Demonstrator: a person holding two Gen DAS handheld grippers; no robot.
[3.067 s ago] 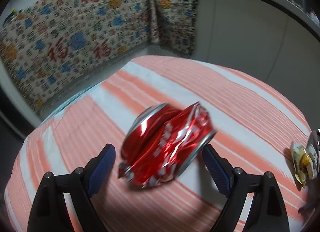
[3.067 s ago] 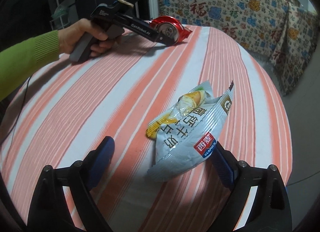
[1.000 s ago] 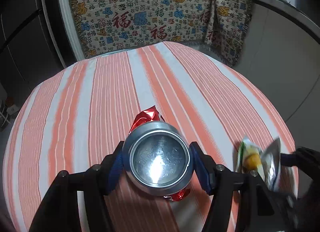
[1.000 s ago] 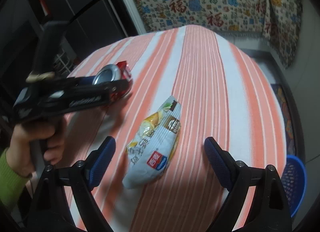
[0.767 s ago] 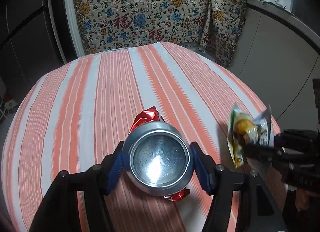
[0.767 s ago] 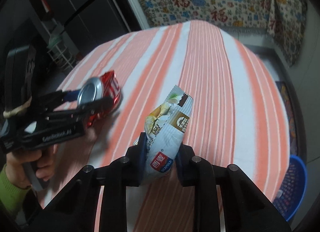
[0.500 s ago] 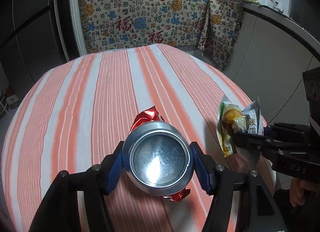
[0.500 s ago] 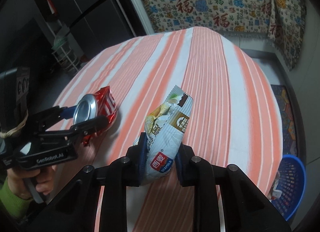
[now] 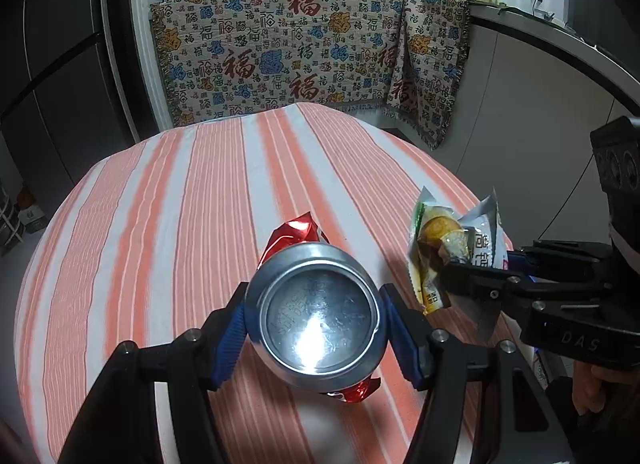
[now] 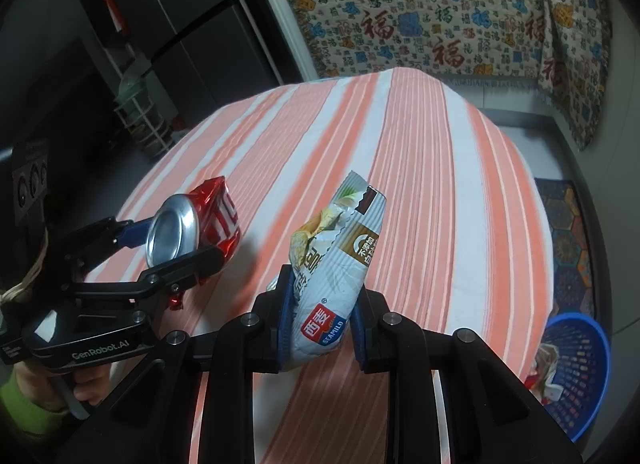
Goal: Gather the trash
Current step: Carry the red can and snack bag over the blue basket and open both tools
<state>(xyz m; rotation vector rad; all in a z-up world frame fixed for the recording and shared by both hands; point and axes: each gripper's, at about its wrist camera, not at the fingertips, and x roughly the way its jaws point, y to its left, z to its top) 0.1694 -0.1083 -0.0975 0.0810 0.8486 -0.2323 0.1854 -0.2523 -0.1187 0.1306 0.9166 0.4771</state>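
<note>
Right wrist view: the round table, covered in an orange-and-white striped cloth, is being seen spread out below and ahead of both claws. A patterned cloth is being seen hanging beyond the table's far edge, well past the fingertips. A blue basket is being seen on the floor, low and to the right of the right gripper, off the table edge, with some trash already lying in it.

The right gripper's jaws have just been closing, and a snack wrapper is being clamped between the pads; the wrapper is being held upright, its top sticking up past the fingertips, clear of the cloth.

Left wrist view: a crushed red can is being gripped by the left gripper, both blue pads pressing its sides, its silver end facing the camera, the crumpled end pointing away. The can is being held above the cloth. The right gripper with its wrapper is being seen just to the right of the left claw.
</note>
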